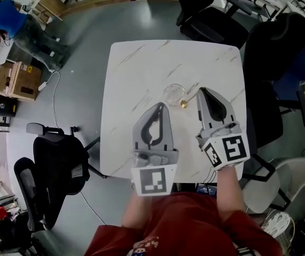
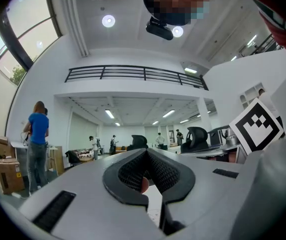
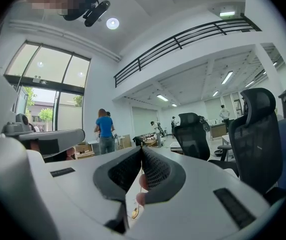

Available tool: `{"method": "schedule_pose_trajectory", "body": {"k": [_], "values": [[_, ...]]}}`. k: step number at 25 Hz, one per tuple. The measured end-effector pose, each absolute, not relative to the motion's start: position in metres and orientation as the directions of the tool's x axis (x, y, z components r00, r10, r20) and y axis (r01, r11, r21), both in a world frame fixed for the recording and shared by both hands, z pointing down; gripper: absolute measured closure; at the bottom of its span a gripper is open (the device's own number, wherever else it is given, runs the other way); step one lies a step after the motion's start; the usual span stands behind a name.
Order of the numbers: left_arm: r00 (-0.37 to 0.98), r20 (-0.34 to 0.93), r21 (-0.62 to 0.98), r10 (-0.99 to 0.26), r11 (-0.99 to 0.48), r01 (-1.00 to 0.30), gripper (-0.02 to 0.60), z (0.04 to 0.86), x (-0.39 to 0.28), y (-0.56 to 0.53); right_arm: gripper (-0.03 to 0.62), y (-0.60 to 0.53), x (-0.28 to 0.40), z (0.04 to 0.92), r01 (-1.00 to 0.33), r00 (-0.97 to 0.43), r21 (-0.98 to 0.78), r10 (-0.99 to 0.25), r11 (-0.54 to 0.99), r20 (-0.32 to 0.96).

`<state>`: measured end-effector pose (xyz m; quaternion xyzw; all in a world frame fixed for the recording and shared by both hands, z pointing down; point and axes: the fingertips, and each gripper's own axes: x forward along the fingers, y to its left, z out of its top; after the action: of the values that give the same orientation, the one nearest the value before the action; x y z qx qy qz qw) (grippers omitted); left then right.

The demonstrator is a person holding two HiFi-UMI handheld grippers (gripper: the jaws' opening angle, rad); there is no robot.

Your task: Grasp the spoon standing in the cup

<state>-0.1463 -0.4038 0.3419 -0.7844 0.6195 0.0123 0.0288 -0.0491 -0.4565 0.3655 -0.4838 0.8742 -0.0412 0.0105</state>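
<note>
A clear glass cup (image 1: 174, 94) stands in the middle of the white marble table (image 1: 141, 63). Just right of it shows the gold bowl of a spoon (image 1: 184, 104). My right gripper (image 1: 201, 91) sits beside the cup with its jaws together. In the right gripper view (image 3: 141, 149) the spoon (image 3: 134, 211) hangs below the jaw seam, and its thin handle runs up between the closed jaws. My left gripper (image 1: 158, 109) lies near the table's front, a little short of the cup. It is shut (image 2: 147, 151) with nothing in it.
A black office chair (image 1: 56, 164) stands left of the table. Two more black chairs (image 1: 211, 15) (image 1: 280, 47) are at the back right, and a white chair (image 1: 280, 185) is at the front right. A person in blue (image 1: 8, 17) and cardboard boxes (image 1: 13, 79) are far left.
</note>
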Motion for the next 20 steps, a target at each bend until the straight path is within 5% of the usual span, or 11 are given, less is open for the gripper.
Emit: {"method": "schedule_pose_trajectory", "body": {"k": [20], "values": [[0.236, -0.179, -0.04, -0.955, -0.232, -0.972, 0.572, 0.29, -0.102, -0.297, 0.579, -0.336, 0.001, 0.307, -0.856, -0.514, -0.007, -0.853, 0.517, -0.089]]}}
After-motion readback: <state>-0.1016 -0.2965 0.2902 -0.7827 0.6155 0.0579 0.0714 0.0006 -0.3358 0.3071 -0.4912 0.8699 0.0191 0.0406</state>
